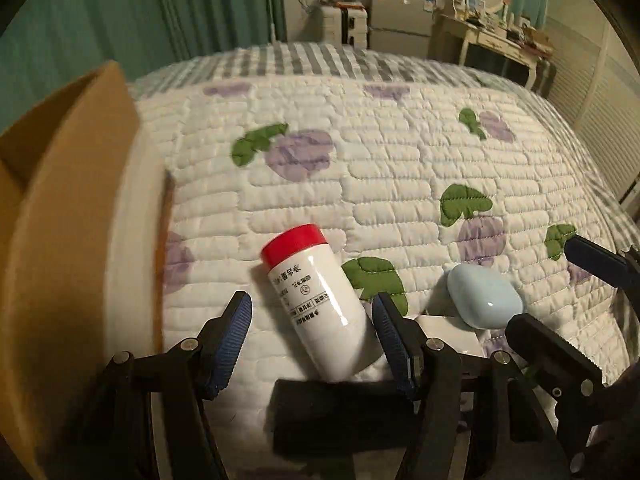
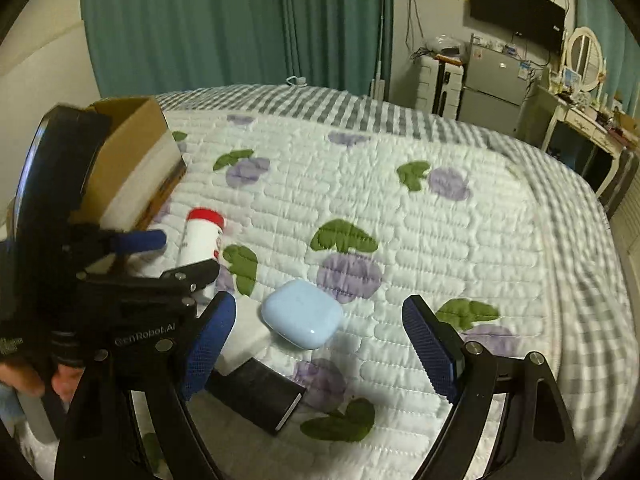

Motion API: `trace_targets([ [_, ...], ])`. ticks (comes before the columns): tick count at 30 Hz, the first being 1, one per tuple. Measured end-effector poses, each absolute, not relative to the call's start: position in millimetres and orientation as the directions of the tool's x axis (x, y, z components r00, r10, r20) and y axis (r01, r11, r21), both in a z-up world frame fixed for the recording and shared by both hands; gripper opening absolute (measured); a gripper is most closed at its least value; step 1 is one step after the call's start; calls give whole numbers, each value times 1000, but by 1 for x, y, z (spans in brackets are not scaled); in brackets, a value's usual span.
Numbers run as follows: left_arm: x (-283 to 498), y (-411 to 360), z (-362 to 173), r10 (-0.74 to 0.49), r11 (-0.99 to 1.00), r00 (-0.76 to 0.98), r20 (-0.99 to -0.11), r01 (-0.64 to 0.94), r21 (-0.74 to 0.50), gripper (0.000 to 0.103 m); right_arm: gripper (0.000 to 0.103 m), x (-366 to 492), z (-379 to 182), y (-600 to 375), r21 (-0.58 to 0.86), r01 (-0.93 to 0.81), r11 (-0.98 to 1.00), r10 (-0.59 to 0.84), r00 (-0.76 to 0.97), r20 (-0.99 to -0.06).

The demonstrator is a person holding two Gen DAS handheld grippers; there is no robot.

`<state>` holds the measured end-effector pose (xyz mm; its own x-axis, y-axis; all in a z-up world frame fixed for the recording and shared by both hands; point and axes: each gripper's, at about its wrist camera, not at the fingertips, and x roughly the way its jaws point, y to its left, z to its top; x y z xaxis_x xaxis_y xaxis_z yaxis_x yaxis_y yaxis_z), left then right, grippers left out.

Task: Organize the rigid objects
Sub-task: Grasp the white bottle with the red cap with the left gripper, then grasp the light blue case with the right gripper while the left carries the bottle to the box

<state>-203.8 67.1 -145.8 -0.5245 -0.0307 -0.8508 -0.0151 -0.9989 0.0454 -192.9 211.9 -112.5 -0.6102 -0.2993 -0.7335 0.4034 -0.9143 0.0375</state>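
A white bottle with a red cap (image 1: 316,300) lies on the quilted bed between the fingers of my open left gripper (image 1: 312,336); the pads do not visibly press it. It also shows in the right wrist view (image 2: 202,236). A pale blue rounded case (image 1: 484,300) (image 2: 302,314) lies to its right, beside a white block (image 2: 248,336) and a black box (image 1: 340,412) (image 2: 260,396). My right gripper (image 2: 320,344) is open and empty, just short of the blue case. The left gripper body (image 2: 132,280) is at the left of the right wrist view.
An open cardboard box (image 1: 68,208) (image 2: 132,152) stands on the bed at the left. The quilt (image 1: 360,184) stretches far ahead. Beyond the bed are teal curtains, a small fridge (image 2: 496,84), a dresser with a mirror (image 2: 584,120) and a wall TV.
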Motion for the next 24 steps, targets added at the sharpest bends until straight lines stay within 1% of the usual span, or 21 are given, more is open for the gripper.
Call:
trace_targets([
  [1,-206,66,-149,-27,-999,-520,-854,-17,42,63,85,-194,-116,213,38,402,-915,-298,-610,-734],
  [2,-207,66,-152,-15,-999,-515,-857,-23,32,50,85,-196,-118,214,46,400,-915,-302,-606,-736],
  [3,-206,66,-154,-2,-999,-505,-863,-32,21,46,85,-200,-121,217,60,396,-916,-308,-600,-738],
  [5,-203,68,-151,8,-999,-514,-858,-41,15,44,85,-203,-123,220,77,391,-917,-316,-597,-737],
  [10,-187,66,-137,5,-999,-536,-844,-43,21,40,79,-205,-128,208,62,428,-902,-325,-577,-749],
  [12,-184,66,-131,-3,-999,-544,-839,-35,26,39,75,-207,-132,201,51,445,-894,-326,-567,-757],
  [18,-182,64,-118,-6,-999,-559,-829,-27,25,37,65,-221,-146,195,124,415,-901,-342,-505,-792],
  [19,-184,64,-117,-5,-999,-560,-829,-26,24,37,62,-223,-147,195,128,410,-903,-339,-499,-797],
  [20,-184,63,-116,-1,-999,-560,-829,-26,18,37,56,-225,-148,195,137,406,-904,-340,-487,-804],
  [24,-184,65,-107,-1,-999,-568,-823,-31,22,37,56,-226,-147,196,135,400,-906,-331,-473,-817],
])
